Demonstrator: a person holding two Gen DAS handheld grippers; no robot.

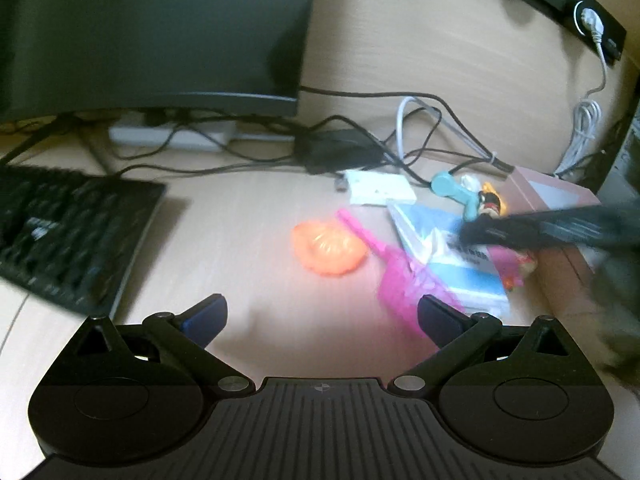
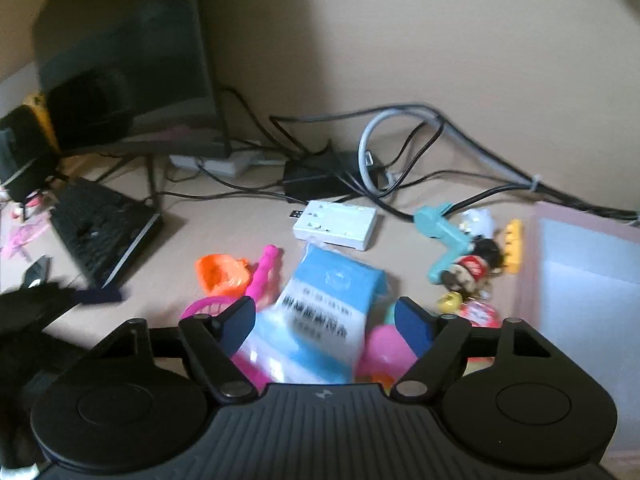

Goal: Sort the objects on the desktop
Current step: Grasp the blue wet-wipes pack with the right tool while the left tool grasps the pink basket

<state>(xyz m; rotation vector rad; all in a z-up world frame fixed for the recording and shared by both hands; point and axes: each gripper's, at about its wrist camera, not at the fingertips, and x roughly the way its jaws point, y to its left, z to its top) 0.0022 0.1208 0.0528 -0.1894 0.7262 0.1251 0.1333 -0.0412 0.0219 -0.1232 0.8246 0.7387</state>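
A pile of small things lies on the wooden desk. A blue and white tissue pack (image 2: 328, 308) (image 1: 452, 252) sits in the middle. Beside it are an orange toy (image 1: 328, 250) (image 2: 220, 274), a pink toy net (image 1: 396, 276) (image 2: 264, 272), a teal toy (image 2: 440, 240) (image 1: 456, 190), a small doll (image 2: 476, 268) (image 1: 490, 202) and a white box (image 2: 336, 224) (image 1: 378, 192). My left gripper (image 1: 322, 320) is open and empty above the desk, near the pink net. My right gripper (image 2: 324, 324) is open, its fingers on either side of the tissue pack.
A black keyboard (image 1: 68, 232) (image 2: 100, 228) lies at the left under a dark monitor (image 1: 152, 36). Tangled cables (image 1: 400, 136) (image 2: 400, 152) and a power strip (image 1: 168, 136) run along the back wall. A pink translucent box (image 2: 580, 280) (image 1: 556, 196) stands at the right.
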